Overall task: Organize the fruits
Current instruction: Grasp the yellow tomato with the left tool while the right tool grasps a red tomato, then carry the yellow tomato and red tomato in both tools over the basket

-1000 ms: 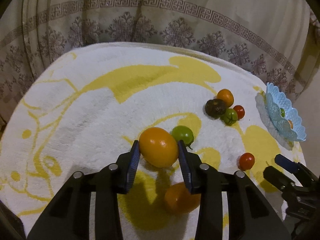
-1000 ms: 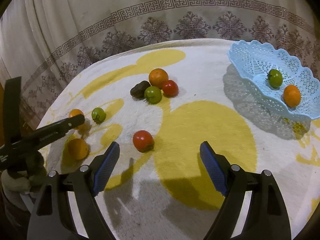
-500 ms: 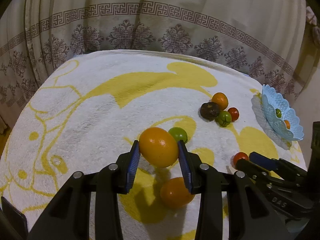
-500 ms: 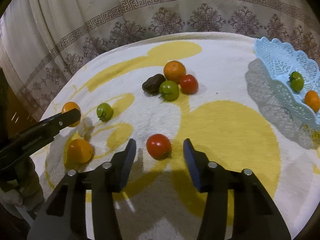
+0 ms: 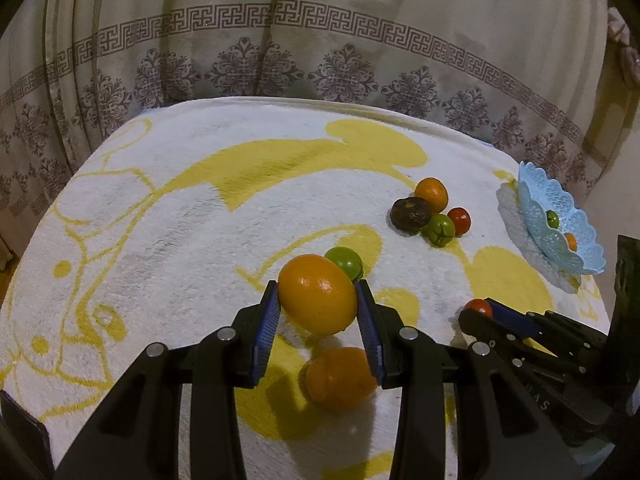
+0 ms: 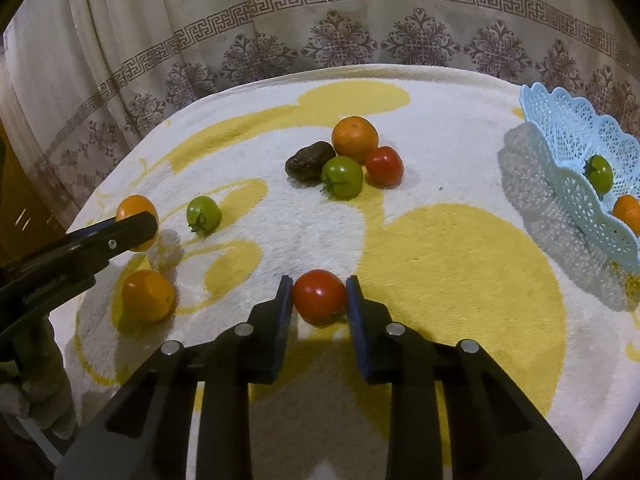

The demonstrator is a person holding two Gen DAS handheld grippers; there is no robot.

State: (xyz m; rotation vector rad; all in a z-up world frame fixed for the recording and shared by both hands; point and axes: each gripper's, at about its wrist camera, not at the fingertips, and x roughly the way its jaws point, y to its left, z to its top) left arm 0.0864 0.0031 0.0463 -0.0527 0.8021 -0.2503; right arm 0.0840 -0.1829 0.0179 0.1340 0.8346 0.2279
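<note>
My left gripper (image 5: 316, 304) is shut on an orange (image 5: 318, 294) and holds it above the towel; it also shows in the right wrist view (image 6: 134, 220). Another orange (image 5: 340, 378) lies below it, and a green tomato (image 5: 345, 262) just beyond. My right gripper (image 6: 319, 300) has its pads against both sides of a red tomato (image 6: 319, 297) that rests on the towel. A light blue lace basket (image 6: 576, 152) at the right holds a green tomato (image 6: 599, 173) and an orange (image 6: 628, 212).
A cluster of an orange (image 6: 355, 139), a dark fruit (image 6: 309, 160), a green tomato (image 6: 342, 177) and a red tomato (image 6: 384, 166) lies mid-table. The white and yellow towel (image 6: 440, 240) covers the table. A patterned curtain hangs behind.
My right gripper moved forward to the red tomato and closed its jaws on it. My left gripper lifted the orange higher above the towel.
</note>
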